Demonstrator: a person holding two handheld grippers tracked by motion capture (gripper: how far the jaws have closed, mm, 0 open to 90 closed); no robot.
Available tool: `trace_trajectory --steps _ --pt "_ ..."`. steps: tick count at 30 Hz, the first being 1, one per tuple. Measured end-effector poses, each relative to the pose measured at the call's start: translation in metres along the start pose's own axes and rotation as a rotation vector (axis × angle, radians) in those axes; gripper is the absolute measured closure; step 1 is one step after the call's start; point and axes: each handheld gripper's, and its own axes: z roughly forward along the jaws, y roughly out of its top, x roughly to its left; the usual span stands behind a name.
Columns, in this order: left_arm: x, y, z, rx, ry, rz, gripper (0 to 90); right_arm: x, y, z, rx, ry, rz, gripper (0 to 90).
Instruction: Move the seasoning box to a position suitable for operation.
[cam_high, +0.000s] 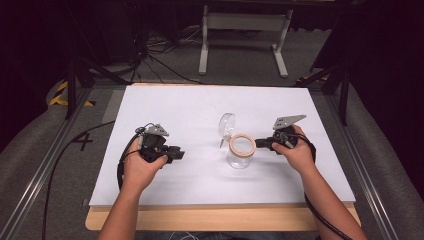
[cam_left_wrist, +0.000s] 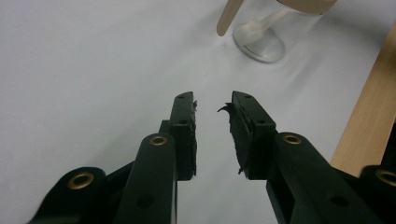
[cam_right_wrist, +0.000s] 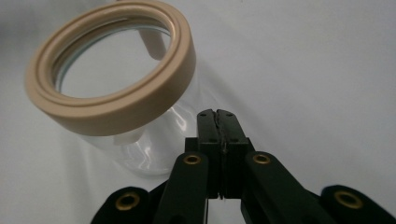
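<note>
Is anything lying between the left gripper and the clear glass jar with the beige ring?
No. In the high view, bare white tabletop separates the left gripper from the clear glass jar; the left gripper view agrees.

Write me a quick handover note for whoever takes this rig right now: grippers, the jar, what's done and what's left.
Left gripper: open, empty, hovering left of the jar, apart from it.
Right gripper: jaws shut on nothing, beside the glass jar, contact unclear.
Jar stands upright at mid-table, beige ring on its mouth; its hinged glass lid is swung open.
Done: lid opened. Left, probably: closing it or filling the jar.
</note>
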Motion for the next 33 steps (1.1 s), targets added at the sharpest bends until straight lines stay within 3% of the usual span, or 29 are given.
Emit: trace_trajectory --steps 7,9,21,33 --pt "0.000 -0.001 0.002 0.006 0.005 -0.004 70.9 0.002 -0.001 0.012 0.020 0.022 -0.013 89.8" --pt "0.000 -0.001 0.002 0.010 0.002 -0.003 71.0 0.004 0.000 0.015 0.034 0.006 -0.028 89.9" --pt "0.004 0.000 0.005 0.007 0.000 -0.003 70.5 0.007 -0.001 0.015 0.074 0.018 -0.024 89.9" --pt "0.004 0.006 0.011 0.003 -0.027 0.001 70.4 0.026 -0.003 0.015 0.112 0.054 -0.049 89.9"
